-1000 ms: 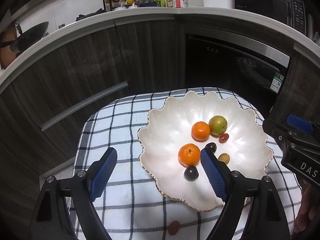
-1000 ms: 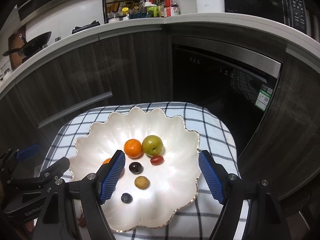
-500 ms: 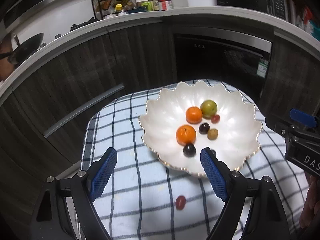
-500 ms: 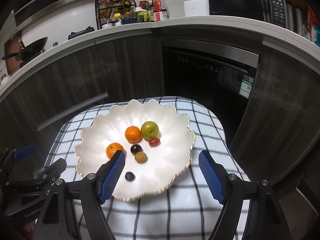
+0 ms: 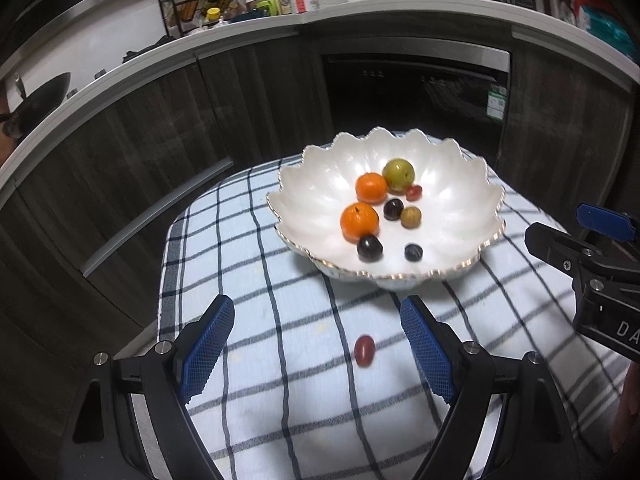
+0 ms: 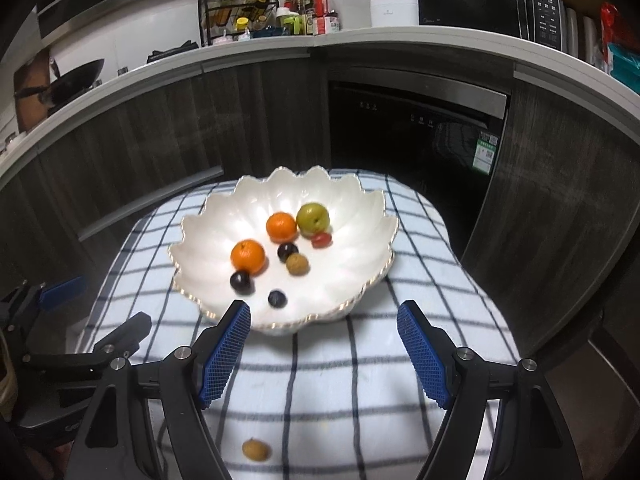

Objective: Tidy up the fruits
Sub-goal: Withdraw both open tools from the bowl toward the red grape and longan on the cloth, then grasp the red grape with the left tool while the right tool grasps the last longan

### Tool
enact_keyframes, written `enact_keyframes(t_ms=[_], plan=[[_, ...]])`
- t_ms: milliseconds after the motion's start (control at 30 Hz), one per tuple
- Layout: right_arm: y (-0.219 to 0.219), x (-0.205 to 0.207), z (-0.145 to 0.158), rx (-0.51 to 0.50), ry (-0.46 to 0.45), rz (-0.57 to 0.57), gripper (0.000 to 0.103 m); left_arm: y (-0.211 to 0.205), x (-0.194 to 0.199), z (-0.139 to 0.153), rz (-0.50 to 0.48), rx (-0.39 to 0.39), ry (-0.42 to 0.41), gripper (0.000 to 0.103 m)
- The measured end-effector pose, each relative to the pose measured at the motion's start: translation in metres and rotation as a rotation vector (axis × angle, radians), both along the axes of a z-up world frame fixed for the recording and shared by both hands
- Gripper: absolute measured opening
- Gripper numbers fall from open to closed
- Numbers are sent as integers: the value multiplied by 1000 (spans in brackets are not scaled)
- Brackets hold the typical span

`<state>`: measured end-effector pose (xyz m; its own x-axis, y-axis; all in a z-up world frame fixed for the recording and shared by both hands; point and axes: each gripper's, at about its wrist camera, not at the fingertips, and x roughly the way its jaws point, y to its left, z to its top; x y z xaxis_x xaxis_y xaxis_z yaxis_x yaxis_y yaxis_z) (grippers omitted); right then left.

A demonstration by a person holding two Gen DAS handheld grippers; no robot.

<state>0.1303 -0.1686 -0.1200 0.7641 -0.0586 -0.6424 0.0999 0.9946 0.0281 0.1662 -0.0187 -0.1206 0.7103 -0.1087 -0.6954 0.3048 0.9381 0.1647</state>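
Left wrist view: eight fruits sit in the scalloped bowl (image 5: 460, 184); a red grape (image 5: 364, 350) and tan fruit (image 6: 256, 449) wait on the near cloth, between wide, empty left gripper (image 5: 318, 346) and right gripper (image 6: 324, 354) tongs

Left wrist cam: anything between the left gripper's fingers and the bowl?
Only bare checked cloth up to the white bowl. A red grape lies between the left gripper's open fingers, short of the bowl.

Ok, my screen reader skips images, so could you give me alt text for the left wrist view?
A white scalloped bowl on a checked cloth holds two oranges, a green fruit and five small fruits. The open left tool frames a red grape tomato lying loose on the cloth; kitchen cabinets stand behind.
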Motion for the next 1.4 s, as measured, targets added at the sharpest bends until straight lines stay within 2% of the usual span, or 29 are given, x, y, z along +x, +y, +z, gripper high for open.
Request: enact_keyframes(t_ms=[100,433,833,1033,1200,1400], plan=[[6,-12,-8,6,32,-31,77,3,-6,-8,-35,18,8,86],[19,-22,-33,66,120,-23,77,6,-8,-27,-104,35,34,85],[27,-33,-59,57,220,-79,76,5,2,-54,-200,40,75,85],[36,-33,-74,88,307,-100,62,9,8,-62,-240,17,93,85],[42,-31,-82,94,341,-120,62,14,17,-70,-266,-18,126,85],[48,-28,-89,83,368,-115,62,16,22,-80,-312,-67,144,76]])
